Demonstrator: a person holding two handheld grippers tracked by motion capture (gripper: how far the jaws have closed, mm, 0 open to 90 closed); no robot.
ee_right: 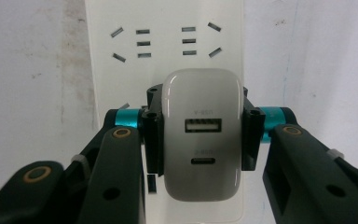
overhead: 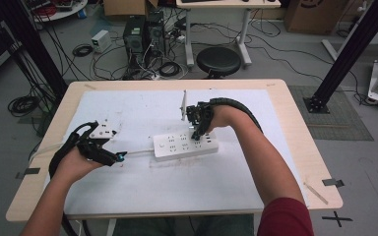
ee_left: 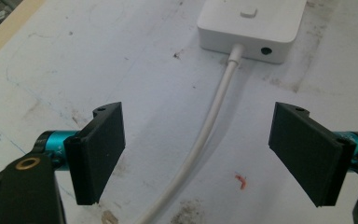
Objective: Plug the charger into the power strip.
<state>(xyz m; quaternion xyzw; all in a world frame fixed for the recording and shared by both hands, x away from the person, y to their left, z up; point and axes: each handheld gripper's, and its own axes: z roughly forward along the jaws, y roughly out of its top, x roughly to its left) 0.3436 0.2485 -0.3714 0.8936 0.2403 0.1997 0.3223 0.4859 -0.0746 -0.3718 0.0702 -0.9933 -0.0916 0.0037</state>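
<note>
A white power strip point(overhead: 184, 145) lies across the middle of the white mat, its white cord point(ee_left: 205, 135) running left. My right gripper point(ee_right: 200, 135) is shut on a white USB charger point(ee_right: 201, 135), its pads pressing both sides, right over the strip's sockets point(ee_right: 163, 42); the charger's two ports face the camera. In the high view that gripper point(overhead: 197, 132) points down at the strip's right half. My left gripper point(ee_left: 200, 154) stands open low over the mat, straddling the cord without touching it, just left of the strip's end point(ee_left: 249, 28). In the high view it point(overhead: 114, 156) sits left of the strip.
A white mat point(overhead: 128, 182) covers most of the wooden table point(overhead: 295, 123). A thin white stick-like object point(overhead: 183, 104) stands behind the strip. A small red scrap point(ee_left: 241, 181) lies on the mat near the cord. Beyond the table are a black stool point(overhead: 218, 61), computers and cables.
</note>
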